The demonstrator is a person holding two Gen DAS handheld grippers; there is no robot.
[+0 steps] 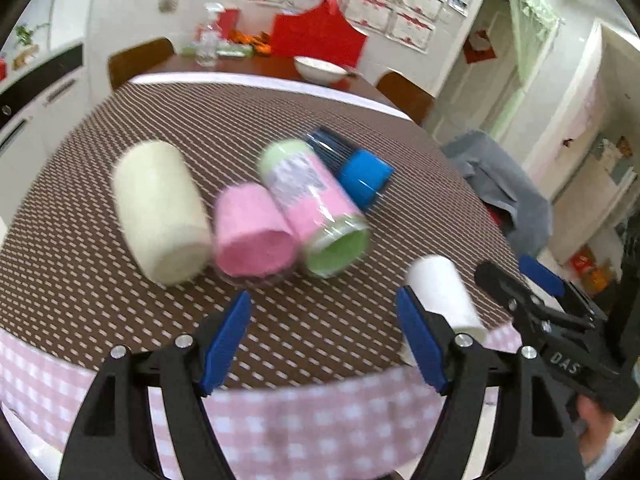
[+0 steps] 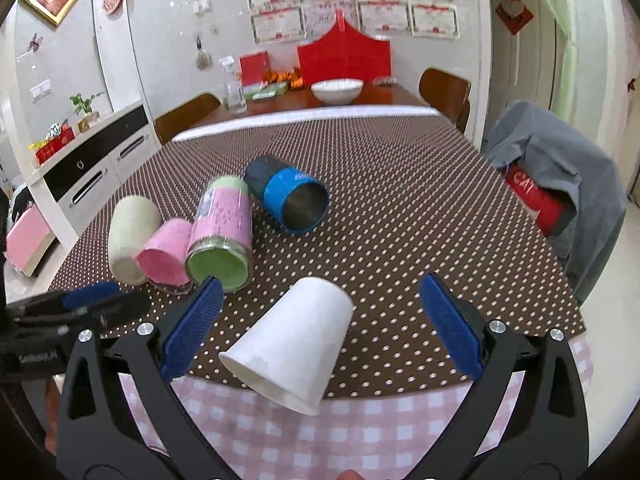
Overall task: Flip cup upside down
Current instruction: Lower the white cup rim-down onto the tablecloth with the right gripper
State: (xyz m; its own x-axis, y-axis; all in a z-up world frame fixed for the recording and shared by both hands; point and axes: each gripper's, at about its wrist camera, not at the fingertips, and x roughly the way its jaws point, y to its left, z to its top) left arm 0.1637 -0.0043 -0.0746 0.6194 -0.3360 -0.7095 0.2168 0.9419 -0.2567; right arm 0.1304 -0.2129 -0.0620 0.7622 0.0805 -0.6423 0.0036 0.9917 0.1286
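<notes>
A white paper cup (image 2: pixel 292 344) lies on its side at the table's near edge, rim toward me, base pointing away. It sits between the open jaws of my right gripper (image 2: pixel 320 328), touching neither pad. In the left wrist view the same cup (image 1: pixel 444 296) lies just right of my left gripper (image 1: pixel 324 340), which is open and empty above the table edge. The right gripper (image 1: pixel 532 280) shows there at the far right.
Several cups lie on their sides mid-table: cream (image 2: pixel 130 236), pink (image 2: pixel 166 254), pink-and-green (image 2: pixel 222 236), blue (image 2: pixel 292 200). The brown dotted tablecloth (image 2: pixel 400 216) has a pink checked border. A chair draped in grey cloth (image 2: pixel 560 184) stands at the right.
</notes>
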